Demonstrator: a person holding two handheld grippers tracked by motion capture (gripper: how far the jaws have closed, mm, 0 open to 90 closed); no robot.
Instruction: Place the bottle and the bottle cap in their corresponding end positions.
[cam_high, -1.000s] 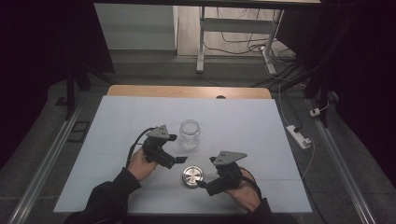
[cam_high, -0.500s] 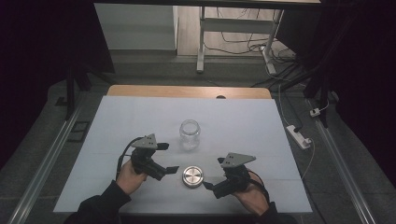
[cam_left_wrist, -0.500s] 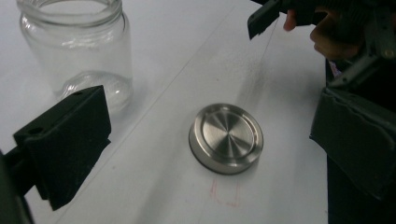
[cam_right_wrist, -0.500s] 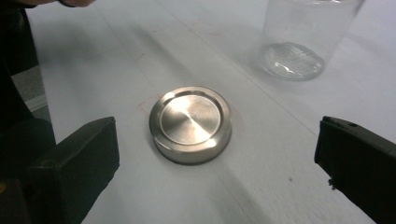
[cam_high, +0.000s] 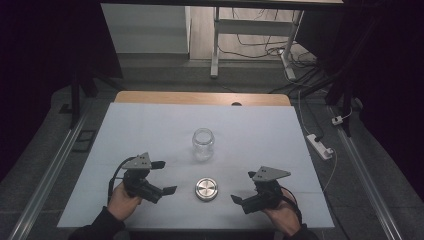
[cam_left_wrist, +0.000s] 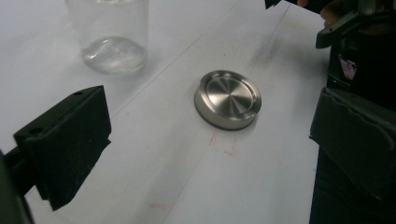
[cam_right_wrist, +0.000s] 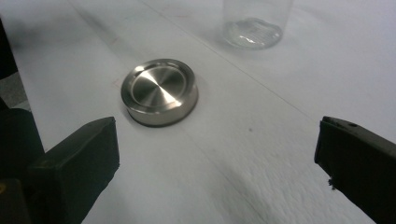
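Note:
A clear glass jar (cam_high: 202, 144) stands upright and lidless at the middle of the white table (cam_high: 150, 125). Its round steel lid (cam_high: 206, 189) lies flat nearer to me, between the two grippers. My left gripper (cam_high: 166, 176) is open to the left of the lid and points at it. Its own view has the lid (cam_left_wrist: 228, 98) ahead between the wide jaws and the jar (cam_left_wrist: 114, 37) beyond. My right gripper (cam_high: 241, 189) is open to the right of the lid. In its view the lid (cam_right_wrist: 161, 91) lies ahead left and the jar (cam_right_wrist: 254, 23) farther off. Neither gripper touches anything.
A wooden strip (cam_high: 200, 98) runs along the table's far edge. A white power strip (cam_high: 320, 145) with its cable lies off the right edge. Table legs and cables (cam_high: 260, 37) stand on the floor beyond. The right gripper (cam_left_wrist: 355, 42) shows in the left gripper view.
My left gripper has drawn back from beside the jar, toward me and to the left. The right gripper has slid a little to the right, away from the lid.

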